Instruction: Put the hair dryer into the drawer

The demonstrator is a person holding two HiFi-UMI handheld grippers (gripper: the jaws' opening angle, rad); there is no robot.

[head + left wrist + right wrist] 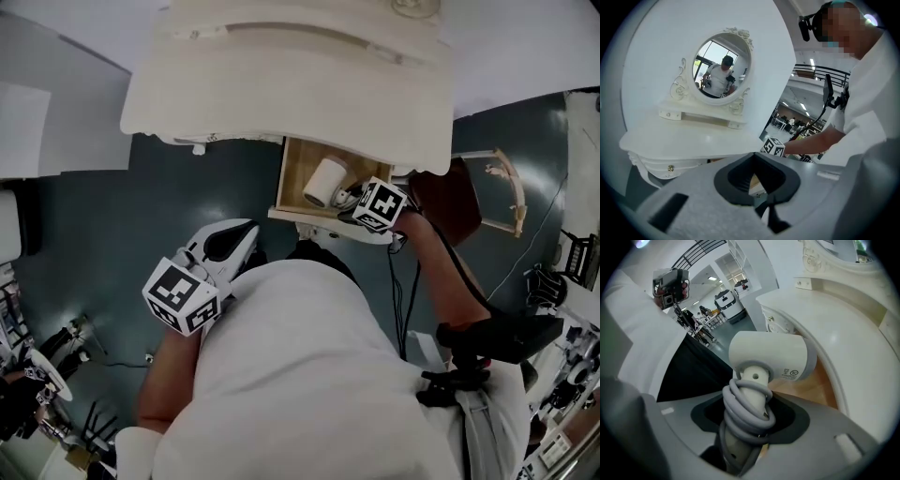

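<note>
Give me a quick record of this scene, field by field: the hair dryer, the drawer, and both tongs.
hair dryer: white, grey cord wound round its handle
held by: right tongs, closed on the handle
drawer: open, wooden inside, under the white vanity
dryer position: head within the drawer's outline; whether it rests on the floor is unclear
left tongs: empty, jaws close together, back from the drawer
task status: dryer not yet released
</note>
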